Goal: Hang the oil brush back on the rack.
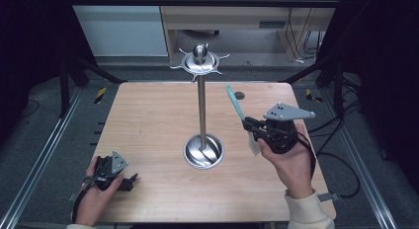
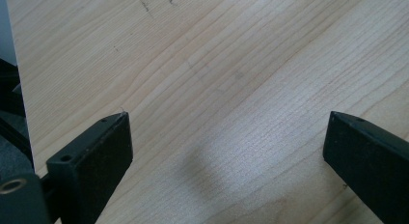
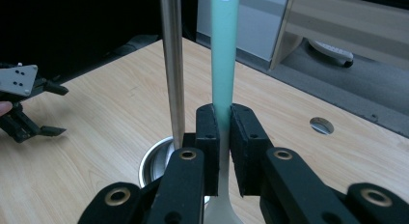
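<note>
The spatula is cut off at top and bottom in the right gripper view, so its white head barely shows below the pads; in the high view the head is a pale patch half hidden under the right gripper. The rack's hooks are small and hard to count.

Right hand is at approx 4 o'clock from the rack base, palm up, wrist bent, gripper aimed toward 11 o'clock. Jaws clamped on the spatula's teal handle, which sticks up and away, tilted, just beside the rack pole but not touching it. Left hand is at approx 8 o'clock near the table edge, low over the wood. Left gripper jaws spread wide w/ bare wood between.

Table is light wood w/ a small round hole at approx 1 o'clock. Dark frame rails either side, grey floor, a wooden desk w/ cables behind.
</note>
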The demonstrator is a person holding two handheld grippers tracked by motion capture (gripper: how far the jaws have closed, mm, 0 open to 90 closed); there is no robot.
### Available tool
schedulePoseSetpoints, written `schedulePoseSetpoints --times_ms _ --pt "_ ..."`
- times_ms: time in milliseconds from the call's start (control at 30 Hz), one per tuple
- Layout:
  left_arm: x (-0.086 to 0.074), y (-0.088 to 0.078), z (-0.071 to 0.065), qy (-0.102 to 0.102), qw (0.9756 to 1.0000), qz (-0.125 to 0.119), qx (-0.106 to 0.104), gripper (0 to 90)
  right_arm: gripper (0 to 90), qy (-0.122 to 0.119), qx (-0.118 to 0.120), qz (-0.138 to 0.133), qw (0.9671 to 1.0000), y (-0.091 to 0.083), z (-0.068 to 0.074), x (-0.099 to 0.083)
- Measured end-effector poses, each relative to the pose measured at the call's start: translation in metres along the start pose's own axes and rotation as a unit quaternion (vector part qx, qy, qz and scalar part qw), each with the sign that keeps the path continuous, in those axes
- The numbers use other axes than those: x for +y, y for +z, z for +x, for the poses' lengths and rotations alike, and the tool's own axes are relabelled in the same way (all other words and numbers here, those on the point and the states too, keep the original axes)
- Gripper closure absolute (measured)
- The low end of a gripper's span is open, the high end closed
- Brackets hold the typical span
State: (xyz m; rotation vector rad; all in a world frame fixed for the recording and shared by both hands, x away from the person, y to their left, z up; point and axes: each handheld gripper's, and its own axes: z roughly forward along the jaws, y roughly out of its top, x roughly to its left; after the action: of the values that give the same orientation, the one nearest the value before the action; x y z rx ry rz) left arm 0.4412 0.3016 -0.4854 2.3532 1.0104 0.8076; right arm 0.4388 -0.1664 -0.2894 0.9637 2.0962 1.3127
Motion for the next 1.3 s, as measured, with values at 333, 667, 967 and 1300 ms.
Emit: schedulePoseSetpoints --times_ms 333,667,967,1300 --pt "0.000 0.000 0.000 0.000 1.0000 -0.001 0.001 3.1 82.5 -0.002 0.001 -0.019 0.9998 -0.011 0.001 0.004" --pt "0.000 0.000 0.000 0.000 1.0000 -0.001 0.000 3.1 82.6 -0.005 0.002 -0.037 0.9993 -0.018 0.002 0.007" --pt "0.000 0.000 0.000 0.002 1.0000 0.000 0.000 3.1 82.6 -0.005 0.003 -0.056 0.9984 -0.024 0.002 0.009" --pt "0.000 0.001 0.000 0.002 1.0000 0.000 0.000 3.1 82.6 -0.016 0.016 -0.092 0.9955 -0.037 0.010 0.017"
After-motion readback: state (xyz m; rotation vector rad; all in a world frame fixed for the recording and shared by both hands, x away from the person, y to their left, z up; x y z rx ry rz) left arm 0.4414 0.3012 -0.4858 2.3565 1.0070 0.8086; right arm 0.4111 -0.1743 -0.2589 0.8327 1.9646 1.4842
